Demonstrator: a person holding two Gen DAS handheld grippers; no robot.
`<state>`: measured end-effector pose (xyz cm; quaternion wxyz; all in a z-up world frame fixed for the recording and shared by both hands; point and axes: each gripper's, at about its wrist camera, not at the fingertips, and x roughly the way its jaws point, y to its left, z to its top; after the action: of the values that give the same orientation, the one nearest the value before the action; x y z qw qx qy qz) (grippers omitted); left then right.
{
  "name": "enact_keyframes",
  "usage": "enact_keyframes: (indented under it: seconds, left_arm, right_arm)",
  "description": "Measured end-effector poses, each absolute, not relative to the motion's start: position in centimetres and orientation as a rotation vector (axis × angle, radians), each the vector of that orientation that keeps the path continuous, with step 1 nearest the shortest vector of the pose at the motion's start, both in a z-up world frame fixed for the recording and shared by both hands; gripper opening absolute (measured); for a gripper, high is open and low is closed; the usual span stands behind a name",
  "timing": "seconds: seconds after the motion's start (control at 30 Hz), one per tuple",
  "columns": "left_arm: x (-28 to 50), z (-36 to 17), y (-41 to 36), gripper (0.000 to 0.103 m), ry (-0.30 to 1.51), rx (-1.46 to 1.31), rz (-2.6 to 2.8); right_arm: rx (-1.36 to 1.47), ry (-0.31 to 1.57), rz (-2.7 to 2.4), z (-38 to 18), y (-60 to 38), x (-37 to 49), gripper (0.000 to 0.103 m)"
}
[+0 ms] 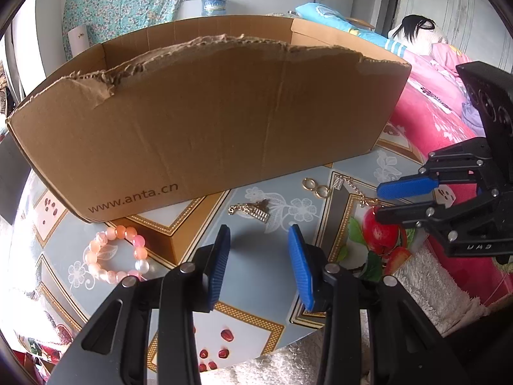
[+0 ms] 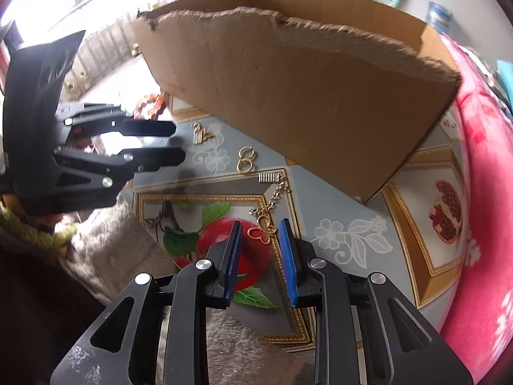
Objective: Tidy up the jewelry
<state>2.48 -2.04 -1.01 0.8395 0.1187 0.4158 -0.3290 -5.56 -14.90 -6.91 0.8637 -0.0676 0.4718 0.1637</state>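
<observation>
A gold chain (image 2: 272, 195) lies on the patterned tabletop, with a small rectangular pendant (image 2: 269, 178) at one end and a butterfly charm (image 2: 261, 231) at the other. My right gripper (image 2: 260, 224) hovers over the charm, which sits between the blue pads (image 2: 287, 256) without being pressed. Two joined gold rings (image 2: 245, 160) and another gold pendant piece (image 2: 200, 134) lie further off. In the left wrist view, my left gripper (image 1: 259, 234) is open over bare table, just short of the gold piece (image 1: 253, 211). A pink bead bracelet (image 1: 117, 253) lies to its left, and the right gripper (image 1: 378, 202) is by the chain (image 1: 360, 194).
A torn-edged cardboard box (image 1: 208, 128) stands close behind the jewelry, and its inside is hidden. A pink blanket (image 1: 426, 118) borders the table on the right. A fluffy white cloth (image 1: 426, 285) lies at the near edge.
</observation>
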Motion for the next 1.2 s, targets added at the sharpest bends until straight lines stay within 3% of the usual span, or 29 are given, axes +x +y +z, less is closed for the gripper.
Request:
enact_keyframes:
  seconds: [0.1, 0.2, 1.03, 1.2]
  left_arm:
    - [2.5, -1.0, -2.1, 0.036, 0.882, 0.255, -0.694]
    - [2.5, -1.1, -2.3, 0.036, 0.882, 0.257, -0.691]
    - [3.4, -0.3, -2.5, 0.036, 0.868, 0.242, -0.683]
    - [3.4, -0.2, -3.3, 0.029, 0.886, 0.248, -0.722]
  right_arm:
    - [-0.178, 0.983, 0.359, -7.0, -14.9, -5.6, 0.023]
    - [-0.188, 0.984, 0.363, -7.1, -14.4, -5.4, 0.014]
    - [0.067, 0.939, 0.283, -4.7, -17.8, -5.6, 0.014]
    - [0.095, 0.946, 0.283, -5.2, -18.1, -5.2, 0.014]
